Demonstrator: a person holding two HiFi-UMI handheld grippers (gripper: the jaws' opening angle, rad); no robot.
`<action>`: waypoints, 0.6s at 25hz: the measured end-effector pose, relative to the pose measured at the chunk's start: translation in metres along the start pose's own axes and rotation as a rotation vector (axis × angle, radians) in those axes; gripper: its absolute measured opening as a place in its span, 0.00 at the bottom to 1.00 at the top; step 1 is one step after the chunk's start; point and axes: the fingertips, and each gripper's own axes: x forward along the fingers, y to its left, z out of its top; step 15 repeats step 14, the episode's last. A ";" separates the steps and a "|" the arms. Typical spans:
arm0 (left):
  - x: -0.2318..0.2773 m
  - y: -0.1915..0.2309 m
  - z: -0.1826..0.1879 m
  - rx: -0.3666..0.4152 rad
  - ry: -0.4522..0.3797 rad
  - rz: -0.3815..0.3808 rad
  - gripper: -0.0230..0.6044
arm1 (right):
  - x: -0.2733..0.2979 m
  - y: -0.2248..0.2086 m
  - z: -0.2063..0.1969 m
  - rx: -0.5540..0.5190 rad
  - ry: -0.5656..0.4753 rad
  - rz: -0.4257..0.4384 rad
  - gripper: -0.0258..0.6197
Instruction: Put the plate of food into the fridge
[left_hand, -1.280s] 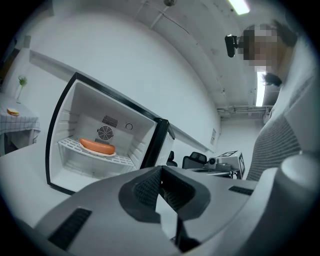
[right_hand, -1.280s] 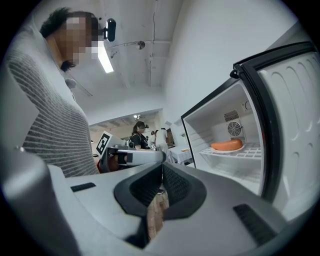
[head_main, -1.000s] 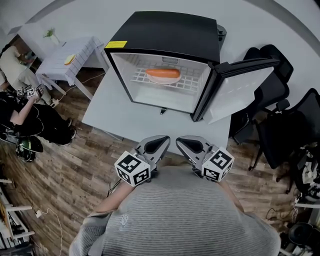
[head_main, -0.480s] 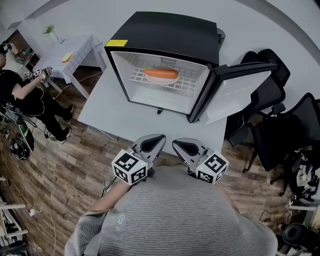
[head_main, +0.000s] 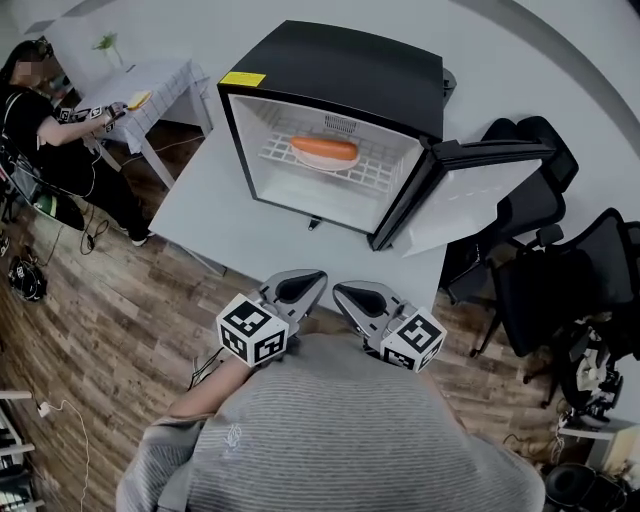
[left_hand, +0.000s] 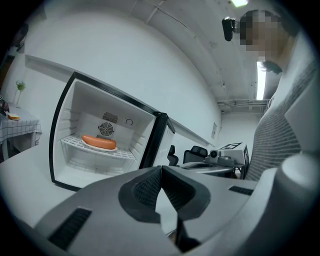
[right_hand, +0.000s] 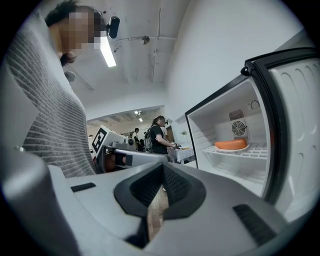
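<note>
A black mini fridge (head_main: 340, 70) stands on the white table (head_main: 215, 195) with its door (head_main: 470, 195) swung open to the right. On its wire shelf lies a white plate with an orange sausage (head_main: 324, 150), which also shows in the left gripper view (left_hand: 99, 142) and the right gripper view (right_hand: 231, 144). My left gripper (head_main: 305, 285) and right gripper (head_main: 357, 295) are held side by side close to my chest, short of the table's near edge. Both are shut with nothing between the jaws (left_hand: 161, 170) (right_hand: 162, 167).
Black office chairs (head_main: 560, 280) crowd the right side beyond the open door. At the far left a person (head_main: 45, 120) stands by a small cloth-covered table (head_main: 150, 95). Wooden floor (head_main: 110, 320) lies left of the table.
Both grippers stay shut in the same spot by my chest. The person at the far left has shifted up toward the small table.
</note>
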 end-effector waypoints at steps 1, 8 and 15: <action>0.000 -0.001 0.000 0.003 0.001 0.000 0.05 | -0.001 0.000 0.000 0.002 0.000 -0.002 0.06; 0.001 0.000 -0.001 -0.008 -0.003 0.001 0.06 | -0.005 0.001 0.000 0.005 -0.004 -0.016 0.06; 0.001 -0.003 -0.002 -0.005 0.009 -0.011 0.06 | -0.006 -0.001 -0.002 0.013 -0.019 -0.033 0.06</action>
